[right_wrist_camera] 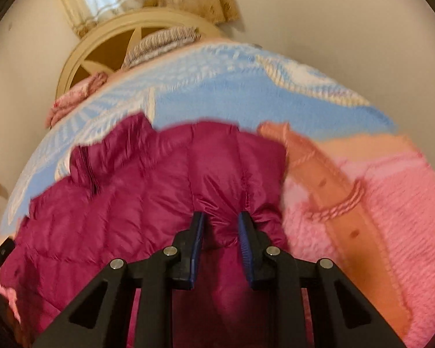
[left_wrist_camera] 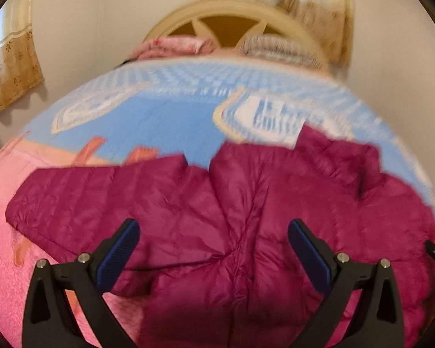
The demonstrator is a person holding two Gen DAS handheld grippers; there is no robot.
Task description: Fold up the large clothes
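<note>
Soft indoor light, motion blur

Both the left claw (left_wrist_camera: pixel 213 233) and right claw (right_wrist_camera: pixel 220 223) have black angular frames, silver screw heads, and blue ribbed pads (left_wrist_camera: pixel 119 253).

No text, label, brand, number or sign can be read in either view. The blue-and-white plush bed blanket (left_wrist_camera: pixel 165 116) bears a white patch with blurred blue marks (left_wrist_camera: pixel 275 116) that may be lettering, but motion blur leaves them illegible.
</note>
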